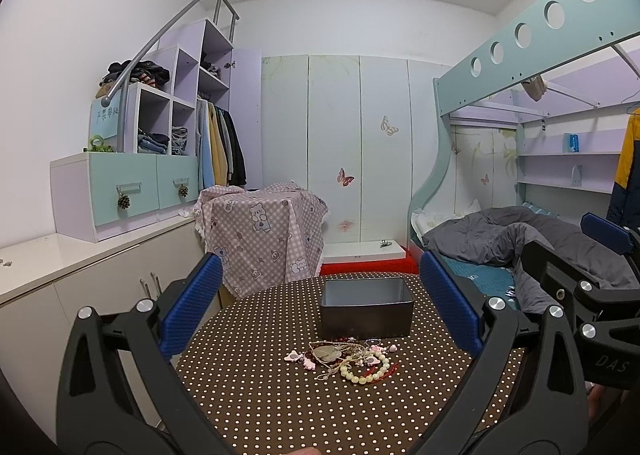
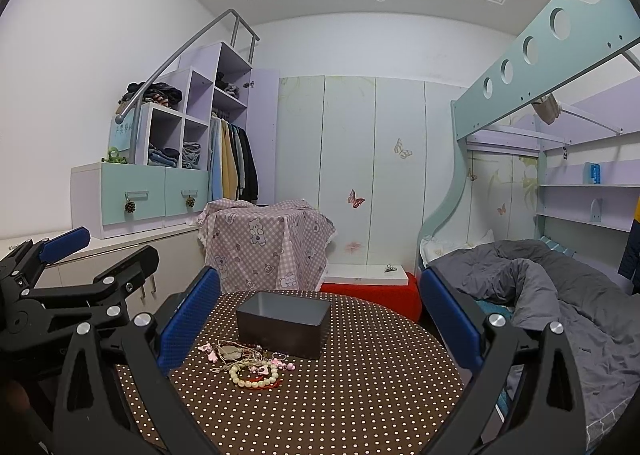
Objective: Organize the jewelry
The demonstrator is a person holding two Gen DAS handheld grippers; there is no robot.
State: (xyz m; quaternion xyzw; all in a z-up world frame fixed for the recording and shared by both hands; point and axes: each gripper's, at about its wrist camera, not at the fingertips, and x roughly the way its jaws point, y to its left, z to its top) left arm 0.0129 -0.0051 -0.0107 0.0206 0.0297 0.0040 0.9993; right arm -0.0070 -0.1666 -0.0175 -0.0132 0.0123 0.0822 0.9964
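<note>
Best to lift one piece at a time from the jewelry (image 1: 347, 359), heaped on the dotted tabletop (image 1: 256, 395) just in front of the box (image 1: 366, 309) (open, nothing visible inside). Left tongs (image 1: 320, 307) spread wide, holding nothing, level, short of the heap. Right tongs (image 2: 320, 315) likewise, hovering alongside.

The left hand-held gripper (image 1: 320, 309) hangs over the polka-dot surface (image 1: 260, 395) with its blue fingers (image 1: 192, 307) spread wide and nothing between them. A tangle of jewelry (image 1: 348, 359) lies just in front of a dark open box (image 1: 366, 309). The right hand-held gripper (image 1: 600, 239) shows at the right edge, over the bed (image 1: 480, 239).
</note>
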